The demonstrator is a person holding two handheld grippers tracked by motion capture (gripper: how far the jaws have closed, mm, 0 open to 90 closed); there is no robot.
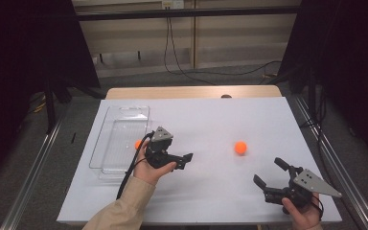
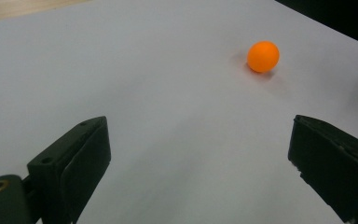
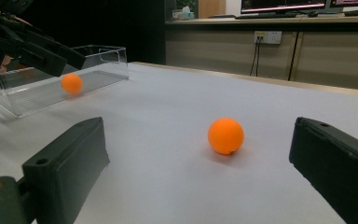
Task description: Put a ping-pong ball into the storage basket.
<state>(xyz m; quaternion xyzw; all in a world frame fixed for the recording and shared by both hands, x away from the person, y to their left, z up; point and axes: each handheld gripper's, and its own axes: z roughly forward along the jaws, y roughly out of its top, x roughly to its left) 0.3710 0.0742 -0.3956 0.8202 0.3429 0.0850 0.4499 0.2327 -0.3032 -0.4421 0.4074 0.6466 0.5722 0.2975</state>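
Over on the left a clear plastic tray lies on the white counter, and one orange ball looks to be inside it already, near its right wall, though the see-through plastic makes it hard to say whether the ball sits in the tray or just against it. Just beside that the left hand-held gripper hangs with its jaws spread wide and nothing between them, aimed across the counter. Toward the middle the second orange ball rests alone on the bare surface, well apart from the tray. At the right, the right hand-held gripper is likewise agape and empty, pointed at that ball but not touching it. By my reckoning half the job is done: this ball is yet to be grasped and carried over.
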